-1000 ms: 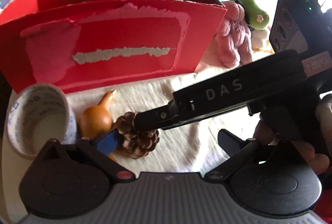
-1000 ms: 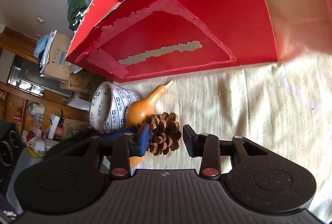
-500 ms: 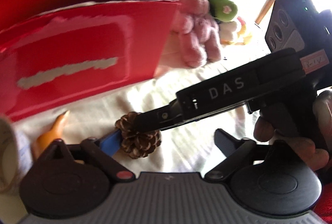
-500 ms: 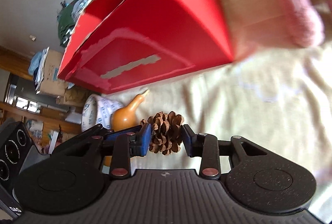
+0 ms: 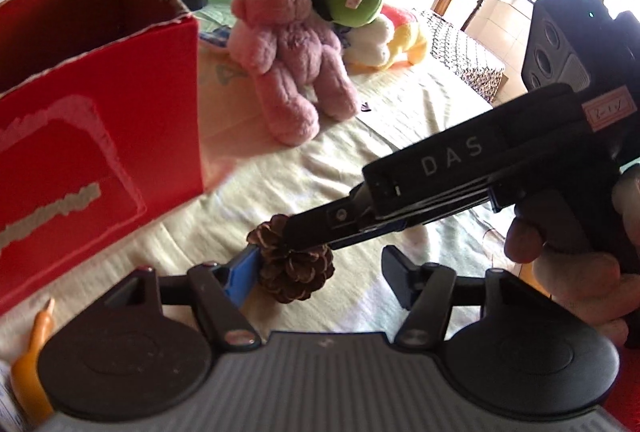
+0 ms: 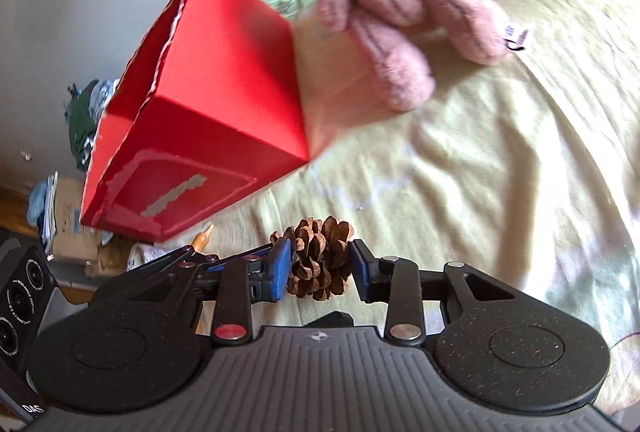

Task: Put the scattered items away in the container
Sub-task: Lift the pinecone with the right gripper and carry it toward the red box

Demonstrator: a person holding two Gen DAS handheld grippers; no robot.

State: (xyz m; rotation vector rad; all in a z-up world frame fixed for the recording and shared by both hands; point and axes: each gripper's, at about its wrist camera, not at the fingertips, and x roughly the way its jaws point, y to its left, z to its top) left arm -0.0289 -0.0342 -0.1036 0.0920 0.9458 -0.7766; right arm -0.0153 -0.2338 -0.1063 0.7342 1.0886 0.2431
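Your right gripper [image 6: 320, 266] is clamped on the pine cone [image 6: 320, 258] just off the cream sheet [image 6: 500, 172], your left gripper [image 5: 320, 278] wide apart beside it, ready for the red box [image 6: 212, 120] nearby.

I saw bright, washed-out light beyond my left gripper [image 5: 320, 272]. The red box [image 6: 224, 104] looked blurry, and the edges bent round.
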